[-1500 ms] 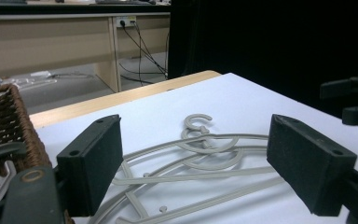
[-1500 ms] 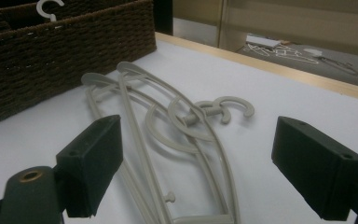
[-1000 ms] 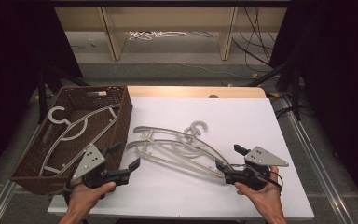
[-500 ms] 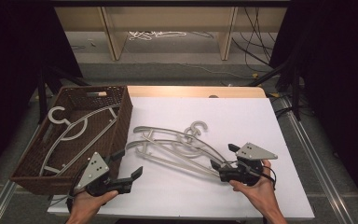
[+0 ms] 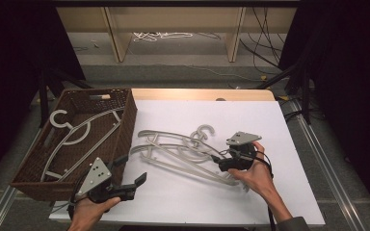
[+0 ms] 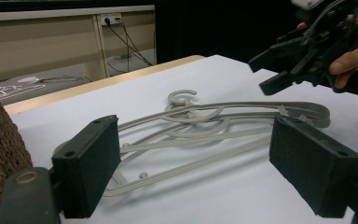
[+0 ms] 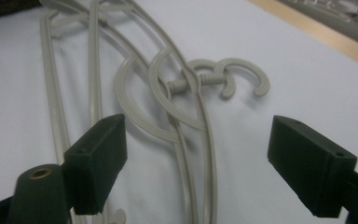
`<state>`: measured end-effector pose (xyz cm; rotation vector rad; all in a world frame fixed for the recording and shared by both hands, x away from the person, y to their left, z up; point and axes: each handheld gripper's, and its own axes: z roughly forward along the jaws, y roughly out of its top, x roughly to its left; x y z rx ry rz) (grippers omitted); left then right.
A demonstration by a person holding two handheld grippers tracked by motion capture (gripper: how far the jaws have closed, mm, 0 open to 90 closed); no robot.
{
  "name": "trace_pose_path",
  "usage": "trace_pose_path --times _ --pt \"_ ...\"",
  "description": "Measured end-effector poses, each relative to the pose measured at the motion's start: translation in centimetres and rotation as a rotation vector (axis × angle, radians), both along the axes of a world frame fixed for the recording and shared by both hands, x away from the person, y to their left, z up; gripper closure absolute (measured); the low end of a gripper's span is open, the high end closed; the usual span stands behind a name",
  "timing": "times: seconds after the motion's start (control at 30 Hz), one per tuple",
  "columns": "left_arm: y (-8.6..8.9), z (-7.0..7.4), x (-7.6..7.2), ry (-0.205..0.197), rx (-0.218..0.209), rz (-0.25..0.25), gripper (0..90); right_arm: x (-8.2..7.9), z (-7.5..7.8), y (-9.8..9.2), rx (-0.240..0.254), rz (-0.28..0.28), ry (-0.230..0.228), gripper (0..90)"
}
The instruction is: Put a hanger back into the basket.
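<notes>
Basket (image 5: pixel 125 120) holds one grey hanger (image 5: pixel 72 137), others lie outside.

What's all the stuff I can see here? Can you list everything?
Hangers on sheet: a tangled pile, two or three, pale grey, middle of the table.
Hanger in basket: one, pale grey.
Basket: one, brown wicker, left side.
Sheet: one, white, covering the tabletop.
Cables: white and black, on the floor behind.
Left gripper: black, open, over bare sheet near the basket.
Right gripper: black, open, jaws just closing a little over the pile, gripping nothing.
</notes>
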<state>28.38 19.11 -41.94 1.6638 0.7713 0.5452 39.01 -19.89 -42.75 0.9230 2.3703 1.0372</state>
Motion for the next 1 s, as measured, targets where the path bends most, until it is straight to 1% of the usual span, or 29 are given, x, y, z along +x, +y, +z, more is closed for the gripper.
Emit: trace_pose_path --times 0.03,0.1,0.13,0.17,0.2,0.27,0.37,0.4,0.43,0.47,0.5,0.53,0.57,0.6,0.63,0.67,0.7,0.77,0.83,0.87,0.9,0.93,0.97,1.0 --pt "0.0 0.0 0.0 0.0 0.0 -0.001 15.9 0.3 -0.1 0.1 -0.008 0.003 -0.003 23.3" --pt "0.0 0.0 0.0 -0.001 -0.001 0.001 15.9 1.0 -0.5 0.4 -0.04 0.012 0.027 26.3" --pt "0.0 0.0 0.0 -0.001 0.0 0.001 16.0 1.5 -0.7 0.5 -0.069 0.027 0.034 29.1" --pt "0.0 0.0 0.0 0.0 0.0 -0.001 15.9 1.8 -1.0 0.7 -0.081 0.022 0.029 30.7" --pt "0.0 0.0 0.0 0.0 0.002 -0.001 15.9 2.1 -1.2 0.8 -0.099 0.016 0.05 32.3" --pt "0.0 0.0 0.0 0.001 -0.002 -0.001 15.9 2.7 -1.7 0.9 -0.104 0.007 0.047 36.3" --pt "0.0 0.0 0.0 0.002 0.001 -0.003 16.0 3.3 -2.0 0.8 -0.124 0.008 0.097 41.4" --pt "0.0 0.0 0.0 0.001 -0.001 -0.002 16.0 3.5 -2.3 0.9 -0.118 -0.003 0.087 44.2" --pt "0.0 0.0 0.0 0.0 -0.002 -0.002 16.0 3.7 -2.3 0.7 -0.136 0.005 0.105 44.6" --pt "0.0 0.0 0.0 -0.001 -0.001 -0.003 16.0 3.8 -2.5 0.8 -0.122 -0.017 0.099 45.6" --pt "0.0 0.0 0.0 0.001 0.0 -0.003 16.0 3.9 -2.7 0.8 -0.123 -0.014 0.098 47.1" --pt "0.0 0.0 0.0 0.0 0.0 -0.004 16.0 4.0 -2.8 0.8 -0.124 -0.022 0.121 47.8" --pt "0.0 0.0 0.0 0.0 -0.001 -0.004 16.0 4.1 -2.8 0.7 -0.14 -0.012 0.126 49.2" --pt "0.0 0.0 0.0 -0.002 0.001 -0.005 16.0 4.2 -2.9 0.7 -0.14 -0.021 0.131 50.5" --pt "0.0 0.0 0.0 -0.003 0.002 -0.007 16.0 4.3 -3.0 0.6 -0.158 -0.001 0.136 51.6" --pt "0.0 0.0 0.0 -0.003 0.003 -0.007 16.0 4.4 -3.1 0.7 -0.149 -0.011 0.141 53.1" --pt "0.0 0.0 0.0 -0.002 0.001 -0.006 16.0 4.6 -3.2 0.6 -0.159 0.0 0.133 54.2" --pt "-0.1 0.0 0.0 0.003 -0.004 -0.003 16.0 4.7 -3.5 0.7 -0.159 -0.011 0.127 56.1" --pt "0.0 0.0 0.0 0.003 0.0 -0.005 16.0 4.9 -3.6 0.7 -0.166 -0.006 0.137 58.5" --pt "0.0 0.0 0.0 0.004 -0.002 -0.004 16.0 5.1 -3.8 0.8 -0.168 0.003 0.121 59.5" --pt "0.0 0.0 0.0 0.003 -0.004 -0.004 16.0 5.1 -3.8 0.7 -0.177 0.013 0.146 60.0" --pt "0.0 0.0 0.0 0.003 -0.004 -0.004 16.0 5.1 -3.9 0.9 -0.171 0.003 0.153 61.8" --pt "0.0 0.0 0.0 0.003 -0.003 -0.005 16.0 5.2 -4.0 1.0 -0.173 0.011 0.144 62.9" --pt "0.0 0.0 0.0 0.003 -0.002 -0.004 16.1 5.3 -4.1 1.0 -0.18 0.025 0.146 63.8"
